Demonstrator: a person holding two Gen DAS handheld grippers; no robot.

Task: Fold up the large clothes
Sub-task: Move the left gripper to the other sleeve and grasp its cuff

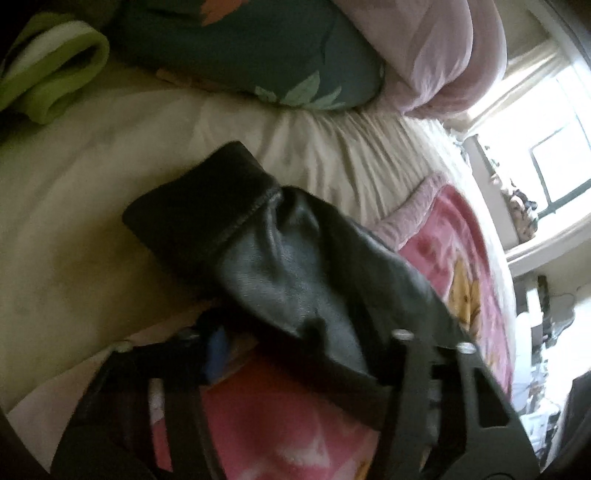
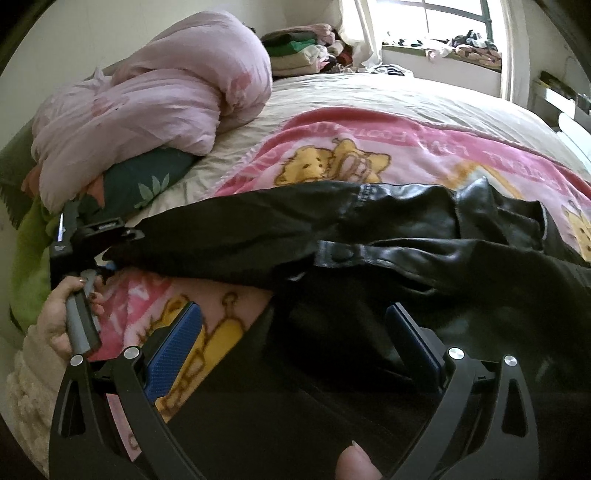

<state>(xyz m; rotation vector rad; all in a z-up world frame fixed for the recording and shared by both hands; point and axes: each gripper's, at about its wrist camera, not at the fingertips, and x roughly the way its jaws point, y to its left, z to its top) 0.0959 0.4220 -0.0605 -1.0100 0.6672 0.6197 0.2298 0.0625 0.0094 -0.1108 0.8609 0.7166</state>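
Observation:
A black leather jacket (image 2: 406, 229) lies crumpled across the pink bear blanket (image 2: 369, 144) on the bed. Its sleeve (image 1: 288, 266) ends in a knit cuff (image 1: 199, 206) and runs out to the left. My left gripper (image 1: 306, 339) is shut on that sleeve just behind the cuff, and the sleeve hides most of its blue pads. In the right wrist view, the left gripper (image 2: 103, 243) holds the sleeve end stretched out, with a hand (image 2: 55, 317) on its handle. My right gripper (image 2: 295, 332) stands open over the jacket's body, and its blue pads (image 2: 177, 350) touch nothing.
A rolled pink quilt (image 2: 155, 103) and a teal leaf-print pillow (image 1: 258, 55) sit at the head of the bed. A green blanket (image 1: 55, 74) lies beside them on the cream sheet (image 1: 74, 184). Folded clothes (image 2: 295, 48) are stacked by the window (image 2: 443, 18).

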